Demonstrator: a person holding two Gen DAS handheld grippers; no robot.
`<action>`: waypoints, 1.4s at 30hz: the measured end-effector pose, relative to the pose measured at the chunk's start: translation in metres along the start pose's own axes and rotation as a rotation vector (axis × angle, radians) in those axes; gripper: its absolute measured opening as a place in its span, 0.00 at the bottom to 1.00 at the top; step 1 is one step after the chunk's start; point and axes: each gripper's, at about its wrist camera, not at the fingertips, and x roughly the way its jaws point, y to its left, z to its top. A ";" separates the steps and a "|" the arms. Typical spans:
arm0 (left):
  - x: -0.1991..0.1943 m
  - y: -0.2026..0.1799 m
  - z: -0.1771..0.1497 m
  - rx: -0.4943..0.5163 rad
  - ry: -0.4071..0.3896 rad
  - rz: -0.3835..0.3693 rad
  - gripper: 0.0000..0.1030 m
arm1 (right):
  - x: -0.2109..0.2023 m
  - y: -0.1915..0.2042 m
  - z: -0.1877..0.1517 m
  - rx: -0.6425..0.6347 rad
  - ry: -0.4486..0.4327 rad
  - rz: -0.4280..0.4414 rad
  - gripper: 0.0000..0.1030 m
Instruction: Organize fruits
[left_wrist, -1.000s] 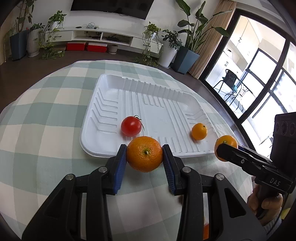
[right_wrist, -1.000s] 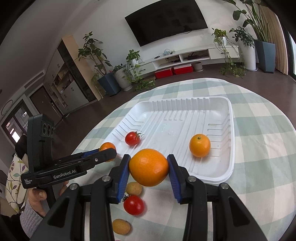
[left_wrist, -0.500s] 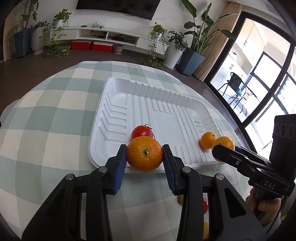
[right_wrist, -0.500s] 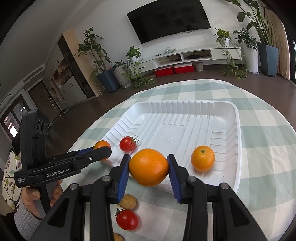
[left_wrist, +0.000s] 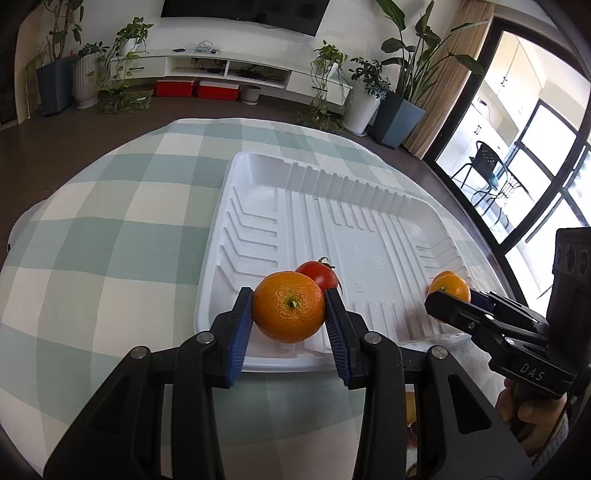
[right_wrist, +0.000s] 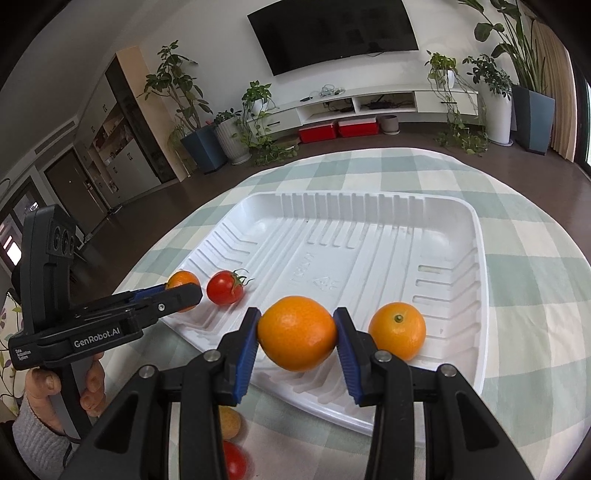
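My left gripper (left_wrist: 289, 315) is shut on an orange (left_wrist: 289, 311) and holds it over the near left corner of the white ribbed tray (left_wrist: 258, 206). My right gripper (right_wrist: 296, 334) is shut on another orange (right_wrist: 296, 333) over the tray's near edge (right_wrist: 480, 280). In the tray lie a red tomato (right_wrist: 224, 287), also in the left wrist view (left_wrist: 318, 275), and a small orange (right_wrist: 397, 330). The left gripper with its orange (right_wrist: 181, 280) shows in the right wrist view. The right gripper's orange (left_wrist: 450, 287) shows at the right of the left wrist view.
The tray sits on a round table with a green and white checked cloth (left_wrist: 110, 229). On the cloth near me lie a yellowish fruit (right_wrist: 229, 422) and another red tomato (right_wrist: 233, 459). Plants, a TV bench and windows stand beyond the table.
Both grippers have moved forward with their oranges, from before the tray's near edge to over it. The fruit in the tray has not moved.
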 end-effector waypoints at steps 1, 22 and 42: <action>0.000 0.000 0.000 0.003 0.000 0.002 0.35 | 0.001 0.000 -0.001 -0.004 0.001 -0.005 0.42; -0.022 -0.004 -0.007 0.029 -0.061 0.023 0.35 | -0.022 0.012 -0.006 -0.047 -0.052 -0.014 0.43; -0.044 -0.039 -0.044 0.117 -0.040 -0.037 0.35 | -0.061 0.038 -0.044 -0.081 -0.081 0.007 0.43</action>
